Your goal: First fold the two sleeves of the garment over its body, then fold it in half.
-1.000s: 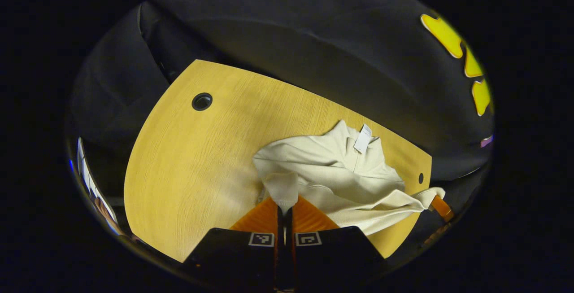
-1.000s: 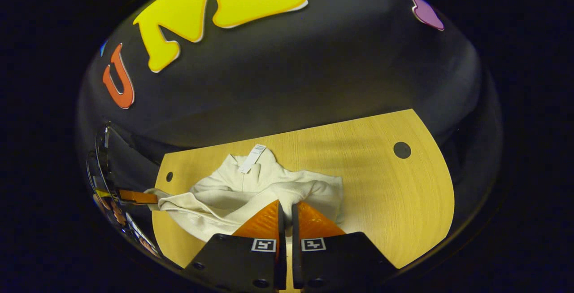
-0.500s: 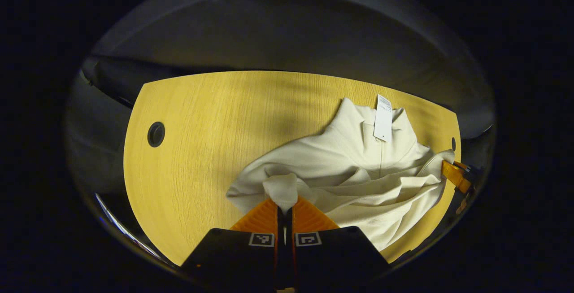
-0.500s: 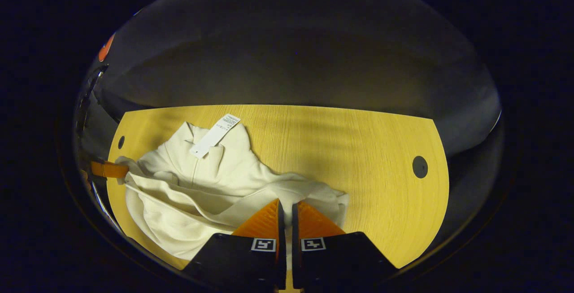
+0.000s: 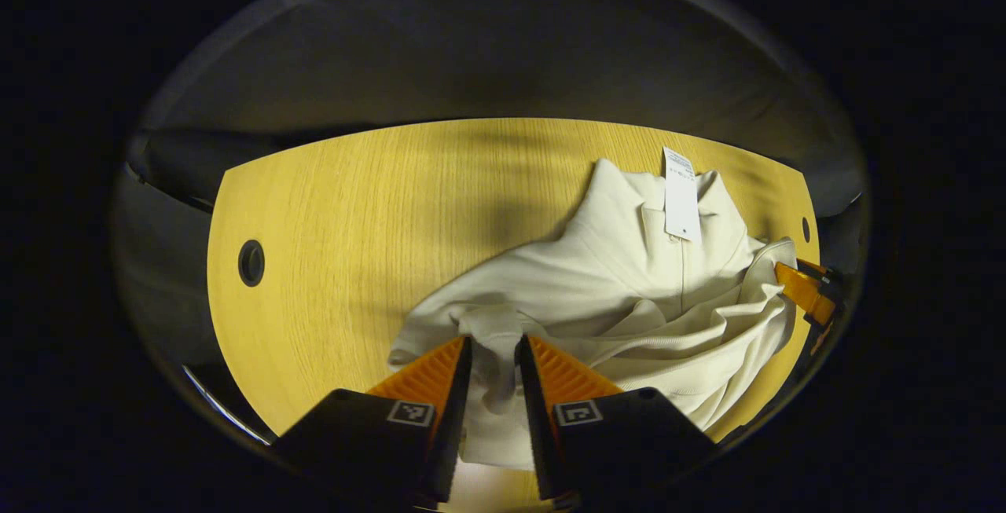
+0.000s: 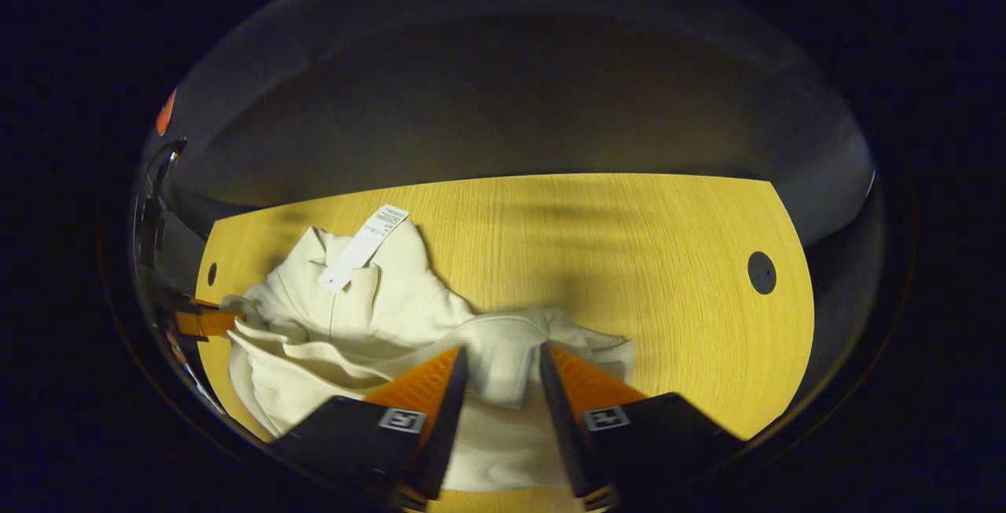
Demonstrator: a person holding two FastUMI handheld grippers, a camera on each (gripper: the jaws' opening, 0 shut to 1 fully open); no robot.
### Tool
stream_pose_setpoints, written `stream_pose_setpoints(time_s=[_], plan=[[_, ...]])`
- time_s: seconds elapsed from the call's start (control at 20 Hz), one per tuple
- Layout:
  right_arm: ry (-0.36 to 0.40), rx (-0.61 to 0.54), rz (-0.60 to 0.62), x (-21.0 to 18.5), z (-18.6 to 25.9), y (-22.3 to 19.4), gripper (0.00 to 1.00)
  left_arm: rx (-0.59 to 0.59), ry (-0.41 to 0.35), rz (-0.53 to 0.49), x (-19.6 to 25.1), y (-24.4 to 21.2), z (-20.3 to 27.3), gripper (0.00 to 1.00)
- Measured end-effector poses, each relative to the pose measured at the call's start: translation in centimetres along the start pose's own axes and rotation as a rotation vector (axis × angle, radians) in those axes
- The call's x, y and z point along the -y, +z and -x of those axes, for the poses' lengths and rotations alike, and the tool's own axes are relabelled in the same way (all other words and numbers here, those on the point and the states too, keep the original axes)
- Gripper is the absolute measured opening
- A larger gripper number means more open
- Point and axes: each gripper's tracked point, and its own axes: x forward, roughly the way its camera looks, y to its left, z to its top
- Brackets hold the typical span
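A cream-white garment (image 5: pixel 613 285) lies bunched on the wooden table (image 5: pixel 354 207), collar and a white tag (image 5: pixel 681 195) toward the far edge. My left gripper (image 5: pixel 493 344) is open, with a loose fold of cloth lying in the gap between its fingers. In the right gripper view the garment (image 6: pixel 377 316) spreads to the left, tag (image 6: pixel 363 246) up by the collar. My right gripper (image 6: pixel 503 352) stands open too, its fingers wider apart, a hump of fabric between them. Each gripper also appears at the garment's far side: the right gripper (image 5: pixel 802 293) and the left gripper (image 6: pixel 200 323).
The table has a round cable hole (image 5: pixel 251 262) on its bare left half, and another cable hole (image 6: pixel 761 272) at the right of the table (image 6: pixel 629 246) in the right gripper view. The dark booth wall rises behind the far edge.
Both grippers were shut on cloth and have opened, letting the fabric drop onto the garment. Over the second they lowered and moved forward; the garment now lies lower and flatter.
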Motion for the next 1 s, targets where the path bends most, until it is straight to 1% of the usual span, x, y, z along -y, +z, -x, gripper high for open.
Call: stream_pose_setpoints(time_s=[0.05, 0.1, 0.15, 0.2, 0.3, 0.35, 0.4, 0.45, 0.5, 0.55, 0.6, 0.65, 0.75, 0.8, 0.85, 1.0], plan=[[0.019, 0.019, -0.012, -0.1, 0.6, 0.3, 0.72, 0.017, 0.008, 0.009, -0.2, 0.2, 0.4, 0.58], [0.019, 0.025, -0.013, 0.2, 1.2, 0.5, 0.82, 0.036, -0.002, 0.024, -0.2, 0.3, 1.0, 0.7], [0.015, 0.03, -0.009, 0.4, 2.1, 0.5, 0.81, 0.054, -0.016, 0.044, 0.0, 0.3, 1.5, 0.76], [0.009, 0.04, -0.001, 0.4, 2.9, 0.7, 0.83, 0.065, -0.034, 0.069, 0.3, 0.1, 2.2, 0.82], [-0.001, 0.073, 0.012, 0.4, 4.8, 1.5, 0.84, 0.106, -0.06, 0.104, 0.6, 0.2, 4.1, 0.88], [0.008, 0.095, 0.009, 0.0, 6.2, 1.9, 0.84, 0.144, -0.052, 0.1, 0.3, 0.2, 5.0, 0.89], [0.012, 0.117, 0.009, -0.4, 7.6, 2.2, 0.87, 0.189, -0.022, 0.085, -0.3, 0.4, 6.3, 0.93], [0.011, 0.142, 0.02, -0.6, 9.2, 2.3, 0.87, 0.243, -0.002, 0.067, -0.6, 0.7, 8.0, 0.94], [0.001, 0.177, 0.034, -0.7, 11.0, 2.6, 0.95, 0.321, 0.017, 0.053, -0.8, 1.0, 10.1, 0.95], [0.0, 0.222, 0.042, -1.0, 13.1, 2.9, 0.96, 0.404, 0.013, 0.04, -0.7, 1.3, 12.6, 0.95], [0.002, 0.265, 0.045, -1.3, 15.4, 2.9, 0.96, 0.48, -0.003, 0.031, -0.3, 1.3, 15.2, 1.0], [0.005, 0.304, 0.044, -1.5, 17.8, 2.7, 0.94, 0.54, -0.014, 0.027, -0.1, 0.8, 17.6, 0.95], [-0.008, 0.393, 0.06, -1.5, 23.3, 2.0, 0.96, 0.654, 0.002, 0.035, 0.1, -0.6, 22.5, 0.95], [-0.009, 0.443, 0.071, -1.5, 25.8, 1.6, 0.96, 0.714, -0.001, 0.035, 0.5, -1.6, 24.6, 1.0], [-0.008, 0.489, 0.077, -1.7, 28.2, 1.2, 0.96, 0.772, -0.003, 0.03, 0.4, -2.7, 27.1, 0.95], [0.006, 0.582, 0.063, -2.1, 33.7, -1.2, 0.95, 0.946, 0.025, 0.03, 1.0, -5.5, 32.2, 0.95]])
